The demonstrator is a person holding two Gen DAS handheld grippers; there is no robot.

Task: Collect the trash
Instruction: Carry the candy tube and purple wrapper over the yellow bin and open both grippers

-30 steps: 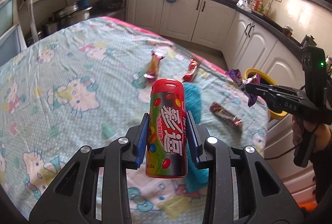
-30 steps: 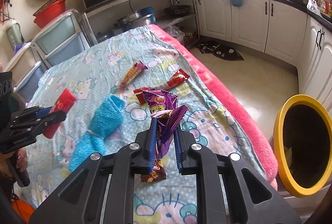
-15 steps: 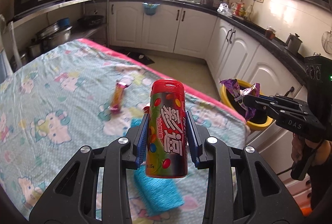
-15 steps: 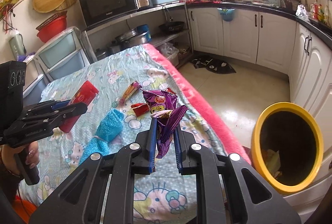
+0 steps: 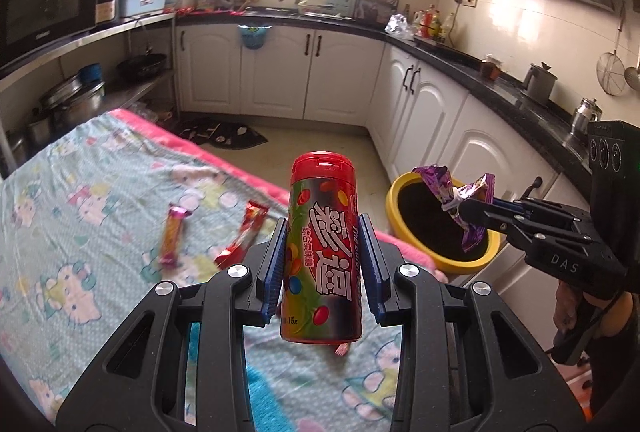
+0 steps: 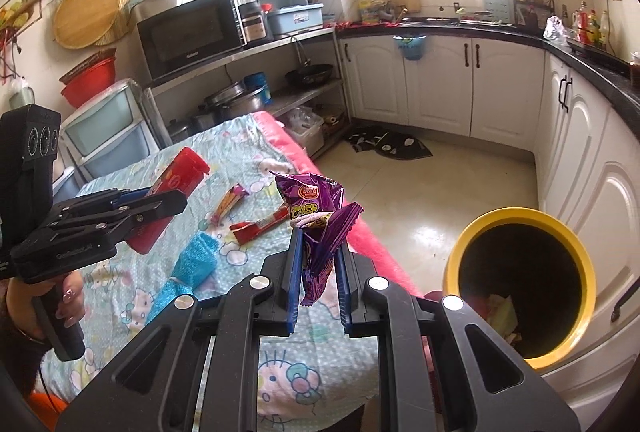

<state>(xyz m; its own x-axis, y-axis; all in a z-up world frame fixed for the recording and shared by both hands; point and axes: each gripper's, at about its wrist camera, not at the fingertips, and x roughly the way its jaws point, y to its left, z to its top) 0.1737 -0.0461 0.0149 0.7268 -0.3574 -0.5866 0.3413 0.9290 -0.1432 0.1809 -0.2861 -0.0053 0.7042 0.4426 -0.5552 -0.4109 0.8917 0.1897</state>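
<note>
My left gripper [image 5: 322, 252] is shut on a red-capped candy tube [image 5: 322, 252], held upright above the table's right edge; it also shows in the right wrist view [image 6: 170, 210]. My right gripper [image 6: 317, 268] is shut on a crumpled purple snack bag [image 6: 318, 216], held in the air between the table edge and the yellow bin [image 6: 520, 288]. In the left wrist view the purple bag [image 5: 460, 198] hangs over the bin's opening [image 5: 404, 232]. The bin holds some paper scraps at its bottom.
On the Hello Kitty tablecloth [image 6: 256, 160] lie an orange-pink wrapper [image 6: 230, 204], a red wrapper [image 6: 260, 226] and a blue cloth roll [image 6: 192, 264]. White cabinets [image 6: 580, 152] stand behind the bin. A dark mat [image 6: 388, 144] lies on the floor.
Both grippers have swung right, off the table toward the yellow bin, each still holding its item. The purple bag now hangs over the bin's mouth.
</note>
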